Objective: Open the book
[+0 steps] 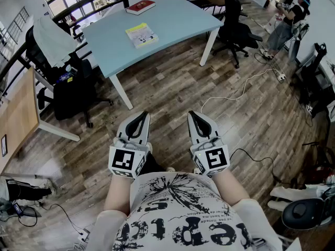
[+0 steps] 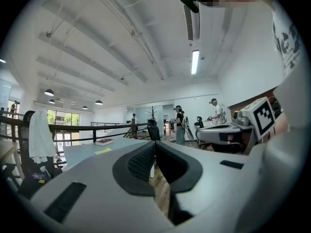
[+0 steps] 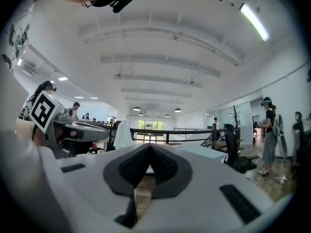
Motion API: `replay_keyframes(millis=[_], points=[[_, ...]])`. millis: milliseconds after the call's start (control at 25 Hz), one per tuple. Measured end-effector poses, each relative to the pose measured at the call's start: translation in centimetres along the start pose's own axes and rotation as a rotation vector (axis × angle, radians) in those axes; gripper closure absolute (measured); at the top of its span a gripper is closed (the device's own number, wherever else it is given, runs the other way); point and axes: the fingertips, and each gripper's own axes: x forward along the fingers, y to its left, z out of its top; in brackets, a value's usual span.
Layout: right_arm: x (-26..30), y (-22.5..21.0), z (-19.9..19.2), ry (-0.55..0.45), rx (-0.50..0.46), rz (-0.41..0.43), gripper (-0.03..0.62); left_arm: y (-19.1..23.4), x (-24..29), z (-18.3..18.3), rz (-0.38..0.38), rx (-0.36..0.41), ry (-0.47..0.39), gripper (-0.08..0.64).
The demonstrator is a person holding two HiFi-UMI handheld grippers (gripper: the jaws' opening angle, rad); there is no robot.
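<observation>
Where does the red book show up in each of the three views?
Head view: the red book lies top centre, near the blue table's far edge.
Left gripper view: middle left, on that table.
Right gripper view: just right of centre, on the table.
Shared landmark: the blue table.

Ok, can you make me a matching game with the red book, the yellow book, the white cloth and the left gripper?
Things:
1. red book
2. yellow book
3. white cloth
4. left gripper

Places or states:
A. hanging to the left of the table
B. jaws shut, holding nothing
C. at the table's far edge
D. nearer the table's middle

Pairs: 1-C, 2-D, 3-A, 4-B
</observation>
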Motion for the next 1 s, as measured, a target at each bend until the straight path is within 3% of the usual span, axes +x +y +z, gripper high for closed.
replay_keyframes(millis=[600, 1000], points=[[0.1, -2.2, -2.0, 0.030, 0.041, -0.021, 0.583, -0.7, 2.1, -1.1, 0.000, 0.001, 0.032, 0.537], [7.0, -5.3, -3.8, 0.041, 0.026, -0.048, 0.581, 4.1, 8.9, -2.8, -0.022, 0.006, 0.056, 0.537]])
